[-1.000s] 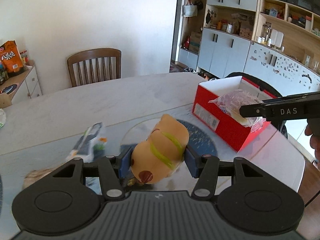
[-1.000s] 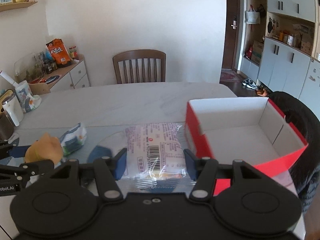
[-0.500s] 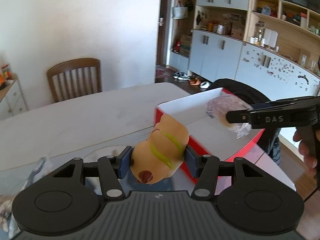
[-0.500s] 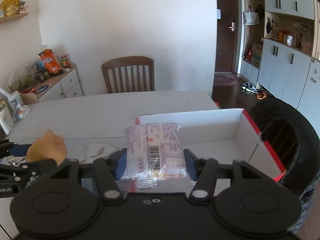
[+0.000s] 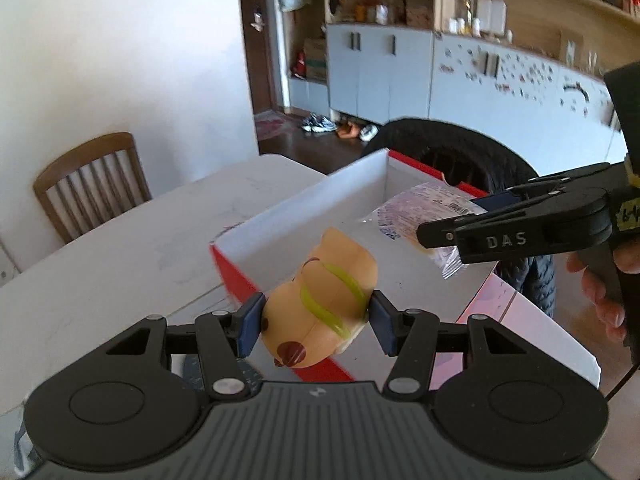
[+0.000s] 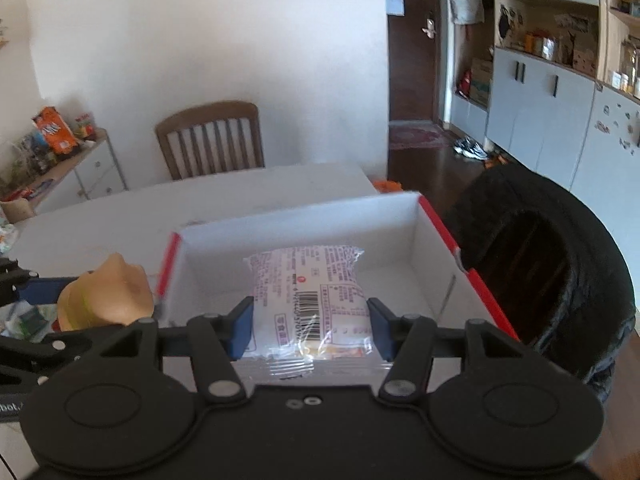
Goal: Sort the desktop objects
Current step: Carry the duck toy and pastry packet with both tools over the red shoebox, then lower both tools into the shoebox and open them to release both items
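Left gripper point(image 5: 316, 320) clamped on squishy toy point(image 5: 320, 304), over box point(image 5: 304, 216) edge at 9 o'clock. Toy soft, light; side hold suits. Right gripper point(image 6: 311, 328) clamped on snack packet point(image 6: 308, 300) above box middle; film slippery, crushable.

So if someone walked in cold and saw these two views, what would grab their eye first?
Probably the red box with its white inside, sitting at the table edge in the middle of both views. Next, what hangs over it: the left gripper clamps a tan squishy toy with green stripes, and the right gripper clamps a clear-wrapped snack packet.
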